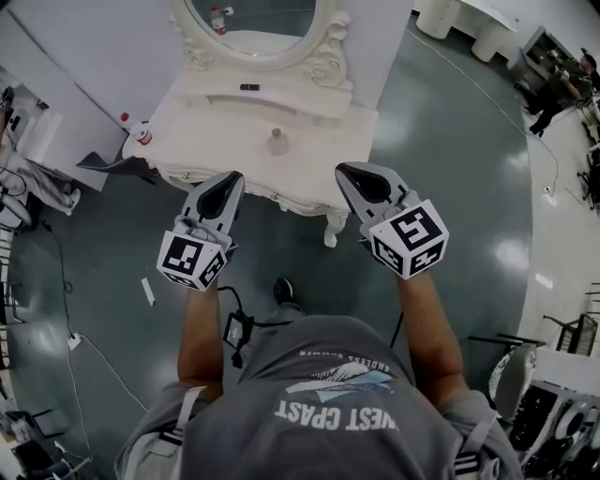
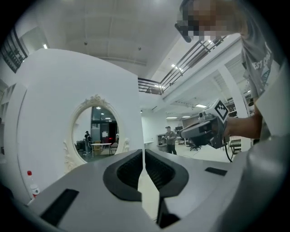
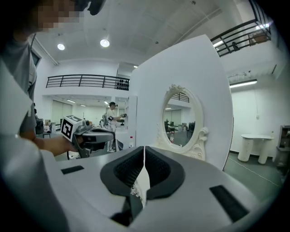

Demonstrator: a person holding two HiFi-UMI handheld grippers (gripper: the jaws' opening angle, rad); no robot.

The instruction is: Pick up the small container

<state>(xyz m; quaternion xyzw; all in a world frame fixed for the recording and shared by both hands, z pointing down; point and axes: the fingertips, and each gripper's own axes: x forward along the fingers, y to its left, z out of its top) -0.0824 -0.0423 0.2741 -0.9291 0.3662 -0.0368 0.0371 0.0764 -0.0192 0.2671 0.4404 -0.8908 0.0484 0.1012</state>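
The small container (image 1: 277, 142), a pale pinkish pot with a narrow top, stands near the middle of the white vanity table (image 1: 206, 131). Both grippers hover over the table's front edge, short of the container. My left gripper (image 1: 232, 179) is to its front left and my right gripper (image 1: 351, 172) to its front right. In the left gripper view the jaws (image 2: 143, 156) meet with nothing between them. In the right gripper view the jaws (image 3: 144, 156) are likewise closed and empty. Neither gripper view shows the container.
An ornate oval mirror (image 1: 258, 28) rises at the back of the table. A red-capped bottle (image 1: 141, 135) stands at the table's left corner. Cables (image 1: 70, 342) and a dark shoe (image 1: 283, 291) lie on the grey floor. White stools (image 1: 464, 19) stand at the far right.
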